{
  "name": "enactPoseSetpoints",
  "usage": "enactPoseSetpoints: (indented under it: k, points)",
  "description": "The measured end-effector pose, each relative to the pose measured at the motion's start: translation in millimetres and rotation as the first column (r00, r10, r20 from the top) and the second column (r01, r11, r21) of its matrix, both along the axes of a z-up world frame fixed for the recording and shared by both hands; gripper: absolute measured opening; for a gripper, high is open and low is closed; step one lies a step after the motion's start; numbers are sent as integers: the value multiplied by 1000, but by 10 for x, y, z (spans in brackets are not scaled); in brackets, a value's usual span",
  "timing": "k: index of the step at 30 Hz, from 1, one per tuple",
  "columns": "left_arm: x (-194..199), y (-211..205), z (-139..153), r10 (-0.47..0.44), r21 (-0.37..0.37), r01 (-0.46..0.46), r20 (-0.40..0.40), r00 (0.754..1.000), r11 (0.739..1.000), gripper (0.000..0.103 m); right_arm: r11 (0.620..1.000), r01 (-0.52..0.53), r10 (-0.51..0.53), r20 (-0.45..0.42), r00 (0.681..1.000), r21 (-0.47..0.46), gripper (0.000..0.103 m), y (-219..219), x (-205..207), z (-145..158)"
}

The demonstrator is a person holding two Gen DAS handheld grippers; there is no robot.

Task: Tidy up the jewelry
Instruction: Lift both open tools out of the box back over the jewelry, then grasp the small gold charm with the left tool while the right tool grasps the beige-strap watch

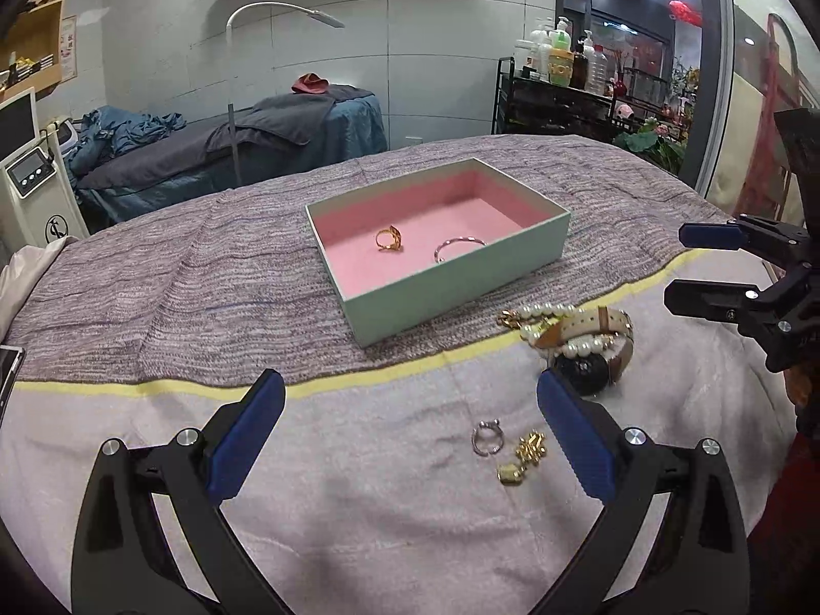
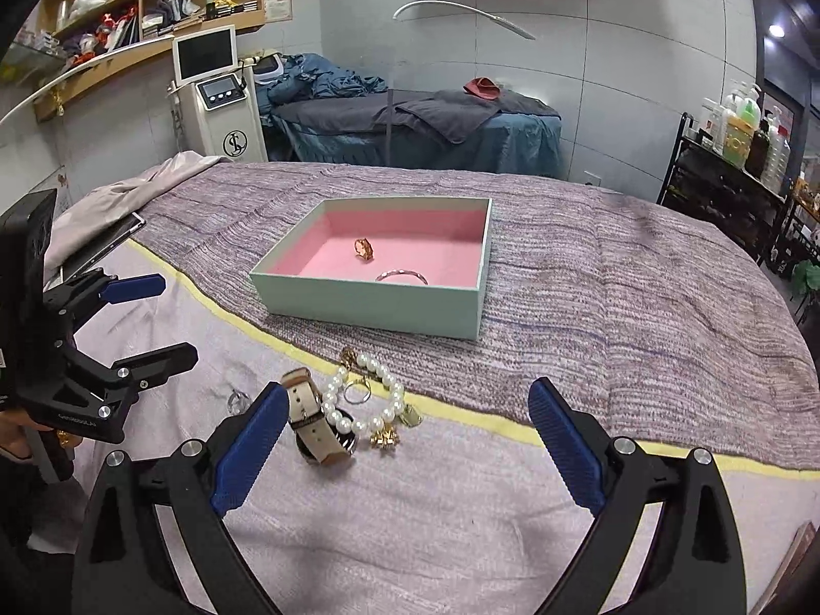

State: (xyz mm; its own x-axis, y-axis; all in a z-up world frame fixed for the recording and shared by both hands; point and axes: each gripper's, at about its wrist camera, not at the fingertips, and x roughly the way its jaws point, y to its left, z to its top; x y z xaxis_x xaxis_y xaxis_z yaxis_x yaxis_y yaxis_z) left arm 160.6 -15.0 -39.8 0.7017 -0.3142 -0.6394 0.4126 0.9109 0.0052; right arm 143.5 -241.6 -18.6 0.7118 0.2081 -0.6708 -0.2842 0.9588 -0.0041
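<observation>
A mint box with pink lining (image 1: pixel 461 287) (image 2: pixel 374 307) sits on the bed and holds a gold ring (image 1: pixel 389 240) (image 2: pixel 364 248) and a silver bangle (image 1: pixel 458 247) (image 2: pixel 401 275). In front of it lie a pearl bracelet (image 1: pixel 543 315) (image 2: pixel 369 389) and a watch with a beige strap (image 1: pixel 599 348) (image 2: pixel 318 425). A silver ring (image 1: pixel 486 438) and gold earrings (image 1: pixel 525 456) lie nearer. My left gripper (image 1: pixel 410 435) is open and empty above the silver ring. My right gripper (image 2: pixel 405 441) is open and empty just short of the watch.
The bed has a purple knit blanket (image 1: pixel 205 277) and a pale sheet with a yellow stripe (image 1: pixel 359 512). A tablet (image 2: pixel 102 246) lies at the left edge. A massage bed (image 2: pixel 410 123), a machine (image 2: pixel 220 102) and a trolley with bottles (image 2: pixel 728 154) stand behind.
</observation>
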Motion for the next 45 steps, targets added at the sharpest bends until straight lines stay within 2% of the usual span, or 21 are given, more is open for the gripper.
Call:
enactPoseSetpoints:
  k: [8,13,18,19,21,30,37,40,44,45]
  points:
    - [-286,9,-210,-10,13,11,-51,999,1000,97,999,5,-3,-43,999,31,92,-41,-179,-239]
    - [-380,-49,-294,-22,22,23,-65,998,999,97,999,-9,11,-38,999,37,92,24,-232,-284]
    - [-425,-121,-359,-26,34,28,-68,997,999,95,999,-50,50,-28,998,5,81,153,-247,-308]
    - [-428,-133,-366,-26,41,29,-65,998,999,90,998,-57,57,-30,998,1,79,177,-241,-312]
    - [-432,-158,-396,-33,49,37,-72,997,998,86,997,-72,72,-30,997,-3,74,223,-226,-312]
    - [-346,-230,-439,-74,14,76,-108,991,997,60,989,-141,140,-23,990,-40,58,425,-73,-258]
    - [-250,-311,-469,-128,-10,128,-138,982,992,33,984,-175,174,-41,984,-40,45,492,84,-237]
    - [-256,-345,-473,-148,-3,149,-135,980,989,27,981,-188,186,-48,981,-47,38,517,118,-236]
    - [-260,-344,-476,-164,-7,164,-131,978,986,21,978,-204,201,-70,977,-36,22,525,160,-250]
    - [-255,-335,-480,-163,-13,163,-132,978,987,20,978,-208,205,-72,976,-35,21,529,161,-254]
